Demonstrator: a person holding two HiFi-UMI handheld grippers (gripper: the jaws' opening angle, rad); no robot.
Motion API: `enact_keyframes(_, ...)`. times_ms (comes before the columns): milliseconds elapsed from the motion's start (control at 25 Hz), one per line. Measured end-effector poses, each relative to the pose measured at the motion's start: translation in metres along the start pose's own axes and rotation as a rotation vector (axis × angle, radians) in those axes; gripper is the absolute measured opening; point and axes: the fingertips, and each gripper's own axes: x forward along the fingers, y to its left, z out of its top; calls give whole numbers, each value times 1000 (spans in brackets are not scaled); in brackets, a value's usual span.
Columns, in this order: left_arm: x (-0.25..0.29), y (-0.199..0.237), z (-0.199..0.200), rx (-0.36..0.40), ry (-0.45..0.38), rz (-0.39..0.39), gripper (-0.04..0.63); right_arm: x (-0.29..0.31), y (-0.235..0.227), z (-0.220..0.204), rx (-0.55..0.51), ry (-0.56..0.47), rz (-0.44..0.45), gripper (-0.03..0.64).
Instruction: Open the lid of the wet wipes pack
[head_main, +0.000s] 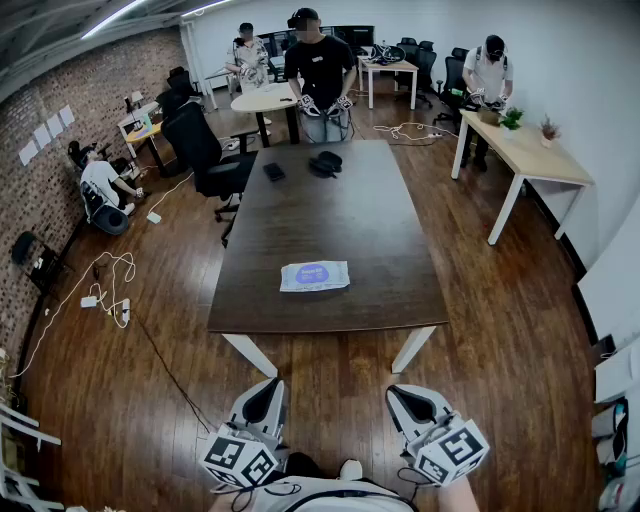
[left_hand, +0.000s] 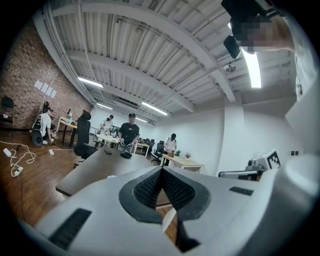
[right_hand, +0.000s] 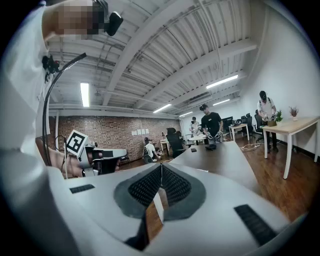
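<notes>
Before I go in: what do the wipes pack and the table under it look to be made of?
Wet wipes pack: probably soft plastic film, pale with a blue printed patch. It lies flat with slightly uneven edges. Its lid is too small to judge.
Table: dark brown top, wood or wood-look laminate, matte with a faint sheen. The white legs could be painted metal or wood.

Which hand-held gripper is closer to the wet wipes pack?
Left, slightly: left hand-held gripper is short of the wet wipes pack, just leftward; right hand-held gripper farther off rightward.
</notes>
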Motion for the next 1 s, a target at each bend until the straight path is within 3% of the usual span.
enact_keyframes(440, 35, 21, -10, -17, 21, 12, 2, 31, -29, -5, 15, 16, 11, 8)
enact_keyframes(680, 83, 63, -12, -36, 52, -17, 2, 81, -54, -6, 25, 40, -19, 8)
enact_keyframes(1000, 163, 133, 24, -48, 53, -81, 2, 175, -89, 28, 8, 42, -57, 8)
